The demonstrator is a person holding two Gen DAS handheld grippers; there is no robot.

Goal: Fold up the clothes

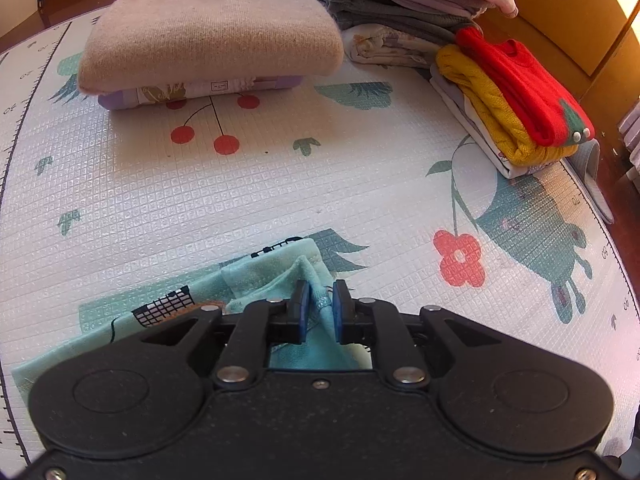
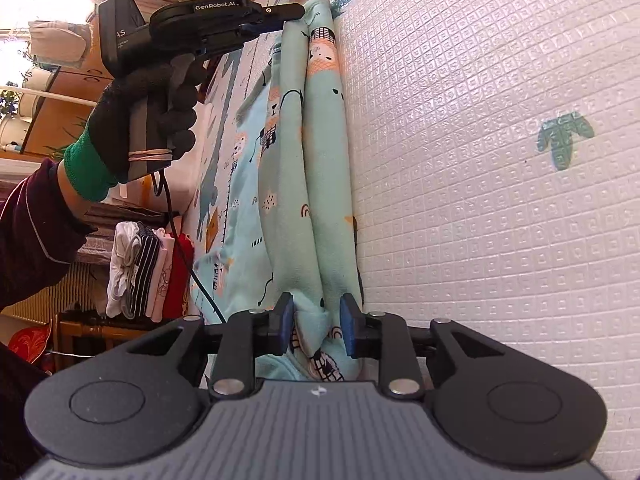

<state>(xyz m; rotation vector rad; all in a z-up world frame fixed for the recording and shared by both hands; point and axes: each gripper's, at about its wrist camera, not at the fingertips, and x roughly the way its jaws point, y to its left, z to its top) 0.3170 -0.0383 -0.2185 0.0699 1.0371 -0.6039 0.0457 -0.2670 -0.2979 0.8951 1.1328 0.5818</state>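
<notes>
Hiding its own lower edge behind both grippers: mint garment [image 1: 260,276], clamped by left gripper [image 1: 319,300] and right gripper [image 2: 316,322]; folded stacks beyond on mat [image 1: 360,184].

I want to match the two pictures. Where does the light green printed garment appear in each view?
Left wrist view: the light green printed garment lies at the bottom, left of centre, its edge between the left gripper jaws.
Right wrist view: it runs from top centre down to the right gripper jaws.
Shared landmark: the white embossed play mat under it.
</notes>
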